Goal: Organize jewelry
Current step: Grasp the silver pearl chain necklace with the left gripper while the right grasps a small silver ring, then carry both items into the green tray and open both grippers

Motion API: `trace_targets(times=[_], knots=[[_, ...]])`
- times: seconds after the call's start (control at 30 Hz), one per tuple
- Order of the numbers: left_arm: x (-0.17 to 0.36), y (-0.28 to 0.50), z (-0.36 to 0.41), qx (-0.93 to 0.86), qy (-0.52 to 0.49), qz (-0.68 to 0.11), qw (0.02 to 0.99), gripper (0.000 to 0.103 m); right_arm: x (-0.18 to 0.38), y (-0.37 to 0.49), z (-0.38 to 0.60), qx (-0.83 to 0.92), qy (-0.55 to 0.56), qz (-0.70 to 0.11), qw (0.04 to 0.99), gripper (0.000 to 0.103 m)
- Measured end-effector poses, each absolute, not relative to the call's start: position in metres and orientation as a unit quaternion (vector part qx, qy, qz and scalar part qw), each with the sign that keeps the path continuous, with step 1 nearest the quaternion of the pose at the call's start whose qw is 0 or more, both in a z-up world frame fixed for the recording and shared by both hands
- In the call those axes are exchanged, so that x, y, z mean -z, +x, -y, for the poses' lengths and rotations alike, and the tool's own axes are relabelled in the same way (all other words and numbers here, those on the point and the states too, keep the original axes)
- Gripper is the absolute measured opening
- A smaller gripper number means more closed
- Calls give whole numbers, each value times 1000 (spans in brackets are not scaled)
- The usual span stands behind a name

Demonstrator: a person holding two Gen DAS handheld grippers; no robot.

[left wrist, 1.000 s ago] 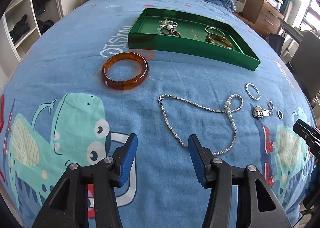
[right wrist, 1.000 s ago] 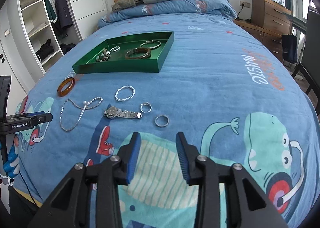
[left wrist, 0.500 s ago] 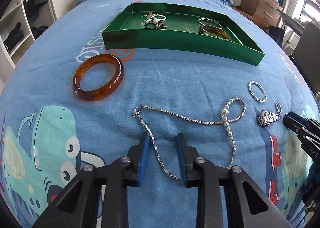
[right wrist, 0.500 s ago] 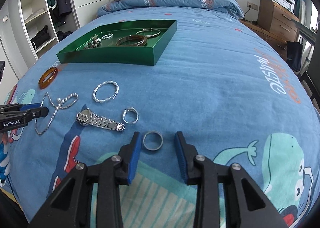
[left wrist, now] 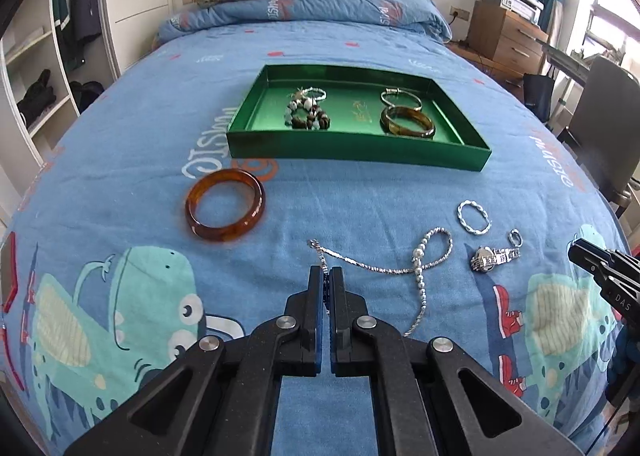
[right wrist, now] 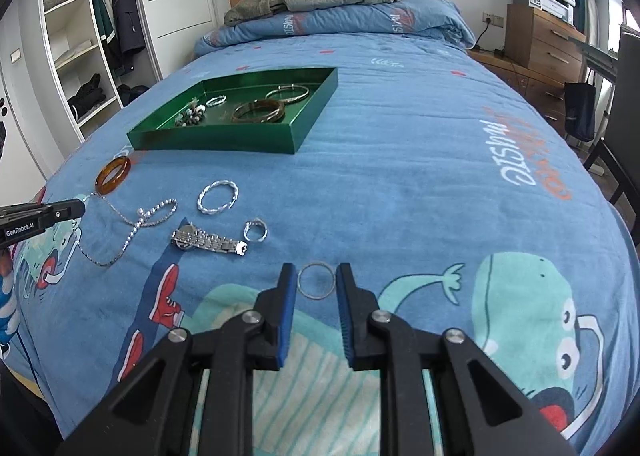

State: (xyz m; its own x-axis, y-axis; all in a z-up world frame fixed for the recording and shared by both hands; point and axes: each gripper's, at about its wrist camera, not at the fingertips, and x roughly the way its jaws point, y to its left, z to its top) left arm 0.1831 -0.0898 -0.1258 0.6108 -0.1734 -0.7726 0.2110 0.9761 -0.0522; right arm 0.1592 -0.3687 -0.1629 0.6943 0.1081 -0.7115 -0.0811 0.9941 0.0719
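My left gripper [left wrist: 325, 274] is shut on the silver chain necklace [left wrist: 384, 268], pinching it near its clasp end on the blue bedspread; the necklace also shows in the right wrist view [right wrist: 132, 221]. My right gripper [right wrist: 317, 276] is open, its pads on either side of a plain silver ring [right wrist: 316, 280] lying on the bed. A green tray [left wrist: 352, 149] holds several bracelets and beads. An amber bangle [left wrist: 225, 204], a twisted silver bracelet [left wrist: 474, 217], a silver watch [right wrist: 206, 242] and a small ring [right wrist: 256, 230] lie loose on the bed.
A wardrobe with open shelves [right wrist: 80, 55] stands to the left. A wooden drawer unit [left wrist: 504, 35] and a chair [left wrist: 608, 123] stand to the right of the bed. Folded bedding [left wrist: 304, 3] lies at the headboard.
My left gripper has closed onto the necklace chain near its clasp end. My right gripper has moved forward so the plain ring sits between its pads.
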Motion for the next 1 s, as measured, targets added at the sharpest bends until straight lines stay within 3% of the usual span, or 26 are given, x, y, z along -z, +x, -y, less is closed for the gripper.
trace_targets(times=[0.7,1.0], knots=[[-22,220,92,137,19,-300,944,2,92,179,363,-70,4,-320,945,19],[-57,252,104,146,26,-260,954,2,56,216,357,-77,-5,-289,954,19]])
